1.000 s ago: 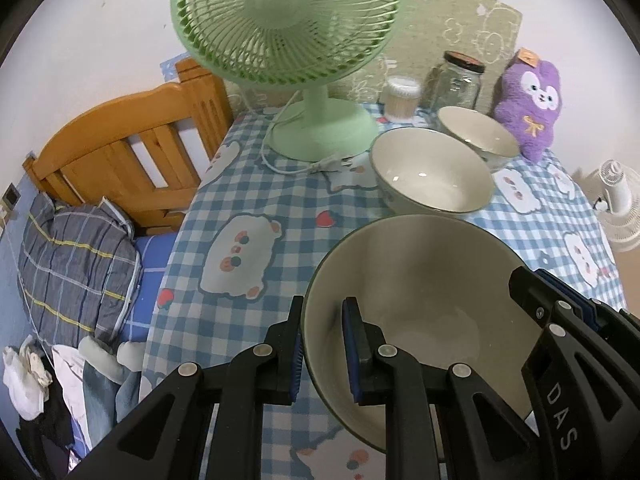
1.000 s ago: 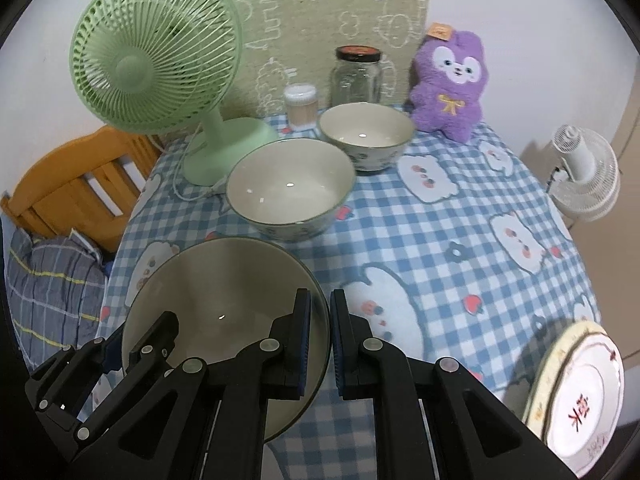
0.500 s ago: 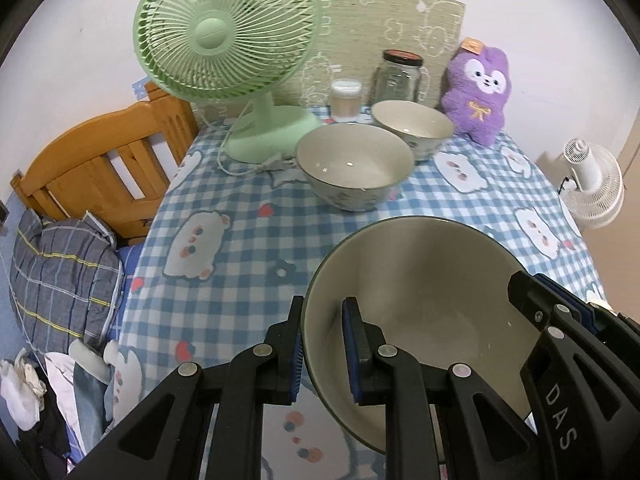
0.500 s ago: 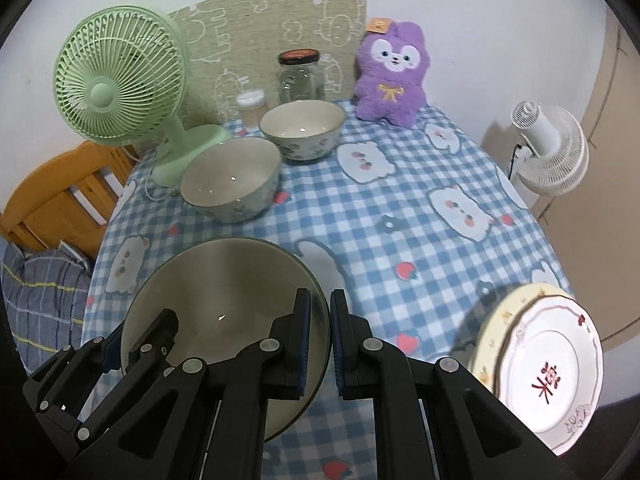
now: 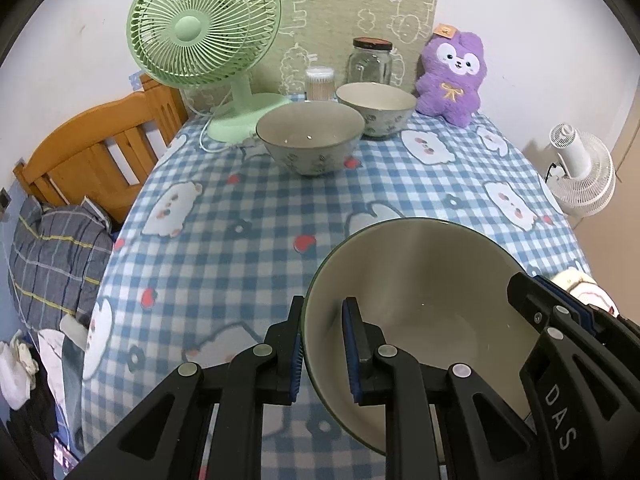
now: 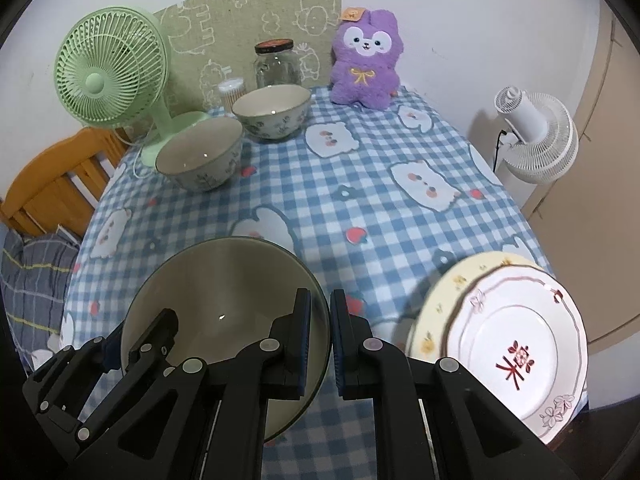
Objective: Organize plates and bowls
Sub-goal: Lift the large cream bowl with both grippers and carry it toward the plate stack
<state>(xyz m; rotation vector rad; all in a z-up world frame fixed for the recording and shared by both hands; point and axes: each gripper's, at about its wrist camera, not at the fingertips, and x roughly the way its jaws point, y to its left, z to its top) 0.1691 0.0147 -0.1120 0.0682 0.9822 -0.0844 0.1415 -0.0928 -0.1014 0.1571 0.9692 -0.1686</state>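
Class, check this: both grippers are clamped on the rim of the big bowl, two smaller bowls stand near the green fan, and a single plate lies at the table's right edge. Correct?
One error: not a single plate. The right wrist view shows two plates stacked, a white plate on a yellow-rimmed plate. The rest stands: the left gripper and right gripper clamp the big bowl, and two smaller bowls stand near the fan.

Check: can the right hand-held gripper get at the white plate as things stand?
Probably not yet: the right hand-held gripper is clamped on the big bowl's rim. The white plate lies uncovered just to its right, so the path looks free after release.
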